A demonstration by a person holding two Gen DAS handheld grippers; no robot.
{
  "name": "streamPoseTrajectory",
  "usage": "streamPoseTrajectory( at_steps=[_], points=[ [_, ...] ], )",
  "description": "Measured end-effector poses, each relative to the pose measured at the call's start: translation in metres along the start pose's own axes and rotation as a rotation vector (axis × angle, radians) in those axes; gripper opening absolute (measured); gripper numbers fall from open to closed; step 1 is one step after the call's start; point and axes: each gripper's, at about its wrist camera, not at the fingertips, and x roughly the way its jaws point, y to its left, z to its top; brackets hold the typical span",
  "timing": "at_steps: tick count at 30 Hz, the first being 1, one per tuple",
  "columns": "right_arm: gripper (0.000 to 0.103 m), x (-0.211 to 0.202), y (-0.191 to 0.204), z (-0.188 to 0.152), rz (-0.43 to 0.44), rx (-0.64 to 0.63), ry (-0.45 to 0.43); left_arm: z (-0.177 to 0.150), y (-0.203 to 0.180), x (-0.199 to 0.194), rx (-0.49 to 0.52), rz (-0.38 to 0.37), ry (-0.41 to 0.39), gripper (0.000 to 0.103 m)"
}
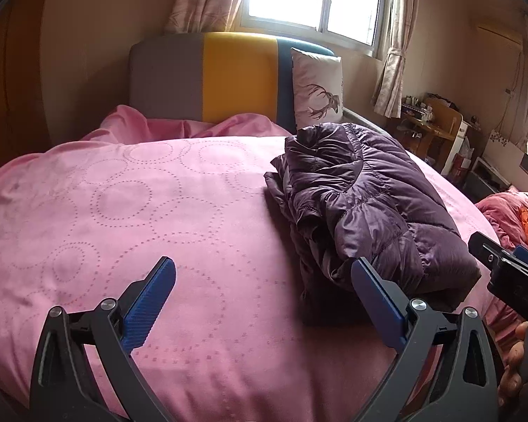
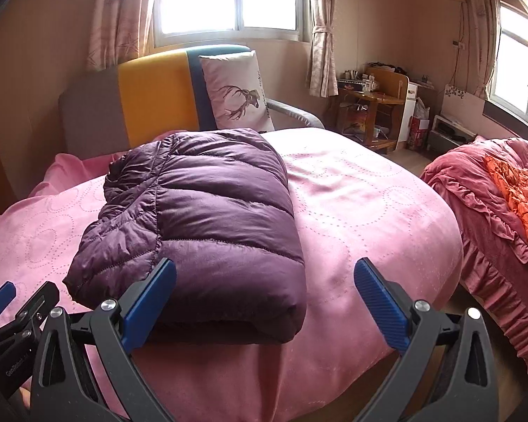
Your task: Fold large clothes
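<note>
A purple quilted down jacket [image 2: 200, 225] lies folded into a thick rectangular bundle on the pink bedspread [image 2: 369, 211]. In the left wrist view the jacket [image 1: 362, 204] sits to the right, its layered open edge facing left. My left gripper [image 1: 264, 274] is open over bare pink bedspread [image 1: 123, 211], its right finger just in front of the jacket's near corner. My right gripper [image 2: 264, 274] is open just in front of the bundle's near edge, nothing pressed between its blue pads. Each gripper shows at the other view's edge: the right one [image 1: 503, 263], the left one [image 2: 17, 306].
A grey, yellow and blue headboard [image 1: 236, 77] and a deer-print pillow [image 2: 239, 95] stand at the far end. A second bed with red and orange bedding [image 2: 503, 204] lies right, across a narrow floor gap. A wooden desk [image 2: 373, 105] stands by the window wall.
</note>
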Motion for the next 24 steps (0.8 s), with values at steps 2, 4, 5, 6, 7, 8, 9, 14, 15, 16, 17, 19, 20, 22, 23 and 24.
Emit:
streamPoseTrajectory(
  at_steps=[2,4,5,6,7,8,9,14,15,16,17,19,20,22,23,24],
  points=[
    [0.101,0.002,0.000,-0.001,-0.001,0.006,0.023,-0.001,0.000,-0.001,-0.001,0.016,0.004,0.099],
    [0.101,0.002,0.001,-0.002,0.000,-0.003,0.032,-0.001,0.002,-0.003,-0.010,0.017,0.002,0.099],
    [0.101,0.002,0.002,-0.002,-0.004,-0.009,0.032,0.000,0.003,-0.004,-0.018,0.013,0.003,0.099],
    [0.101,0.002,0.003,-0.002,-0.012,-0.019,0.033,0.000,0.004,-0.005,-0.024,0.009,0.003,0.099],
    [0.101,0.002,0.005,-0.002,-0.016,-0.026,0.035,0.001,0.004,-0.005,-0.030,0.004,-0.001,0.099],
    [0.101,0.003,0.005,-0.003,-0.015,-0.031,0.041,0.001,0.004,-0.006,-0.032,0.003,-0.004,0.099],
    [0.101,0.004,0.005,-0.004,-0.011,-0.030,0.045,0.001,0.004,-0.006,-0.032,-0.003,-0.008,0.099],
    [0.101,0.005,0.005,-0.007,-0.005,-0.031,0.045,0.000,-0.002,-0.006,0.002,0.012,-0.004,0.099],
    [0.101,0.005,0.006,-0.007,-0.009,-0.037,0.040,-0.001,-0.004,-0.005,0.013,0.028,-0.004,0.099],
    [0.101,0.004,0.007,-0.008,-0.011,-0.042,0.036,-0.002,-0.007,-0.005,0.027,0.044,-0.004,0.099],
    [0.101,0.004,0.008,-0.008,-0.012,-0.047,0.032,-0.003,-0.009,-0.006,0.033,0.048,-0.007,0.099],
    [0.101,0.004,0.008,-0.008,-0.012,-0.052,0.029,-0.004,-0.009,-0.005,0.027,0.047,-0.001,0.099],
    [0.101,0.004,0.008,-0.009,-0.010,-0.050,0.029,-0.004,-0.008,-0.004,0.018,0.049,0.007,0.099],
    [0.101,0.004,0.008,-0.008,-0.013,-0.054,0.030,-0.004,-0.007,-0.002,0.006,0.056,0.018,0.099],
    [0.101,0.005,0.008,-0.009,-0.013,-0.056,0.031,-0.004,-0.006,-0.001,0.001,0.066,0.022,0.099],
    [0.101,0.005,0.008,-0.009,-0.012,-0.056,0.032,-0.005,-0.005,0.000,-0.002,0.073,0.024,0.099]
  ],
)
